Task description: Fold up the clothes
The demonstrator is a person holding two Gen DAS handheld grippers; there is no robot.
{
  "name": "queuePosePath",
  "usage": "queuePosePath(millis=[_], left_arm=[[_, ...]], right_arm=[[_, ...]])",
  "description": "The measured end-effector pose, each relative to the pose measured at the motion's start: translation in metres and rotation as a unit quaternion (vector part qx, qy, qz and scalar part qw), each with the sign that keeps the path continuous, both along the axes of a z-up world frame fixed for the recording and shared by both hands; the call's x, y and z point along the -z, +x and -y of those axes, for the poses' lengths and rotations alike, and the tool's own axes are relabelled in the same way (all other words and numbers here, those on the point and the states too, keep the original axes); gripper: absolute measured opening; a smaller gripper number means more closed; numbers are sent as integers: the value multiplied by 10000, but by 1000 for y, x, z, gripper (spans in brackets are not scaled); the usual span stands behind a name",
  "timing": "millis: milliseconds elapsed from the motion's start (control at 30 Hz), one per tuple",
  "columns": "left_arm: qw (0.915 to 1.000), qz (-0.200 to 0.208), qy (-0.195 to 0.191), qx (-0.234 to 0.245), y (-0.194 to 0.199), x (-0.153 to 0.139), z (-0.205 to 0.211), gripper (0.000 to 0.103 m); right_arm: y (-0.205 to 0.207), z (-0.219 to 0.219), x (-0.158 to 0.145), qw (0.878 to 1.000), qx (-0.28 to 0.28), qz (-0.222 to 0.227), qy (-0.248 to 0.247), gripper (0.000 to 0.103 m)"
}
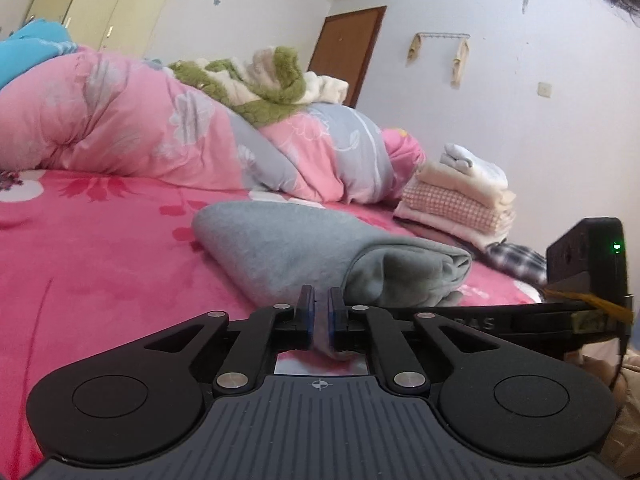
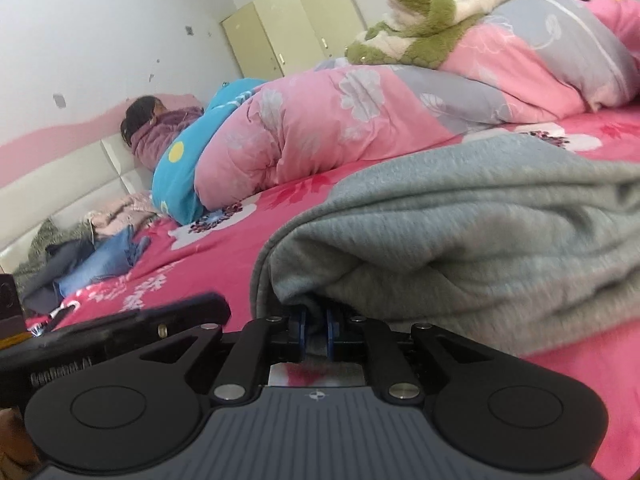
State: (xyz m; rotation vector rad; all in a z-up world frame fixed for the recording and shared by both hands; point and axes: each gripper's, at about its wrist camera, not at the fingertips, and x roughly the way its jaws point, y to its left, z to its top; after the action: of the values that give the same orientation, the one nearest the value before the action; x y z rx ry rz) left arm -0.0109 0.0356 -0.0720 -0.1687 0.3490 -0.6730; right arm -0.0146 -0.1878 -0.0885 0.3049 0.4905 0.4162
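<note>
Both wrist views sit low over the bed (image 1: 100, 248), close behind the shared grey garment (image 2: 460, 232)

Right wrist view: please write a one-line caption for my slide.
Right gripper shut on the edge of a folded grey garment on a pink floral bed sheet.

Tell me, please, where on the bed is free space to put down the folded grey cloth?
Free: the pink sheet between the grey garment and the rolled quilt. Crowded: the folded stack and plaid cloth on one side, the unfolded clothes heap by the headboard.
</note>
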Motion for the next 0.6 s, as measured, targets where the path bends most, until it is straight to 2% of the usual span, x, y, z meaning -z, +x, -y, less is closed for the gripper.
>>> queuePosePath(millis=[33,100,167,233,400,500,600], left_arm=[[10000,-4,79,51,2,-1,4,15],[9995,34,295,115,6,-2,14,31],[9985,144,515,65,7,-1,20,30],[9977,201,649,-38,9,0,24,29],[9985,182,485,-160,11,1,18,9],[9973,359,617,-185,6,3,22,5],[9976,356,572,-144,4,8,22,4]], right_arm=[[-2,2,-1,10000,16,-22,93,9],[-7,8,-2,9997,48,-5,257,9],[-10,11,-5,9995,80,11,304,9],[-12,12,-8,9995,93,54,285,10],[-9,11,-8,9998,149,28,128,9],[5,5,-1,9995,156,-148,213,9],[20,-2,6,9986,195,-332,372,9]])
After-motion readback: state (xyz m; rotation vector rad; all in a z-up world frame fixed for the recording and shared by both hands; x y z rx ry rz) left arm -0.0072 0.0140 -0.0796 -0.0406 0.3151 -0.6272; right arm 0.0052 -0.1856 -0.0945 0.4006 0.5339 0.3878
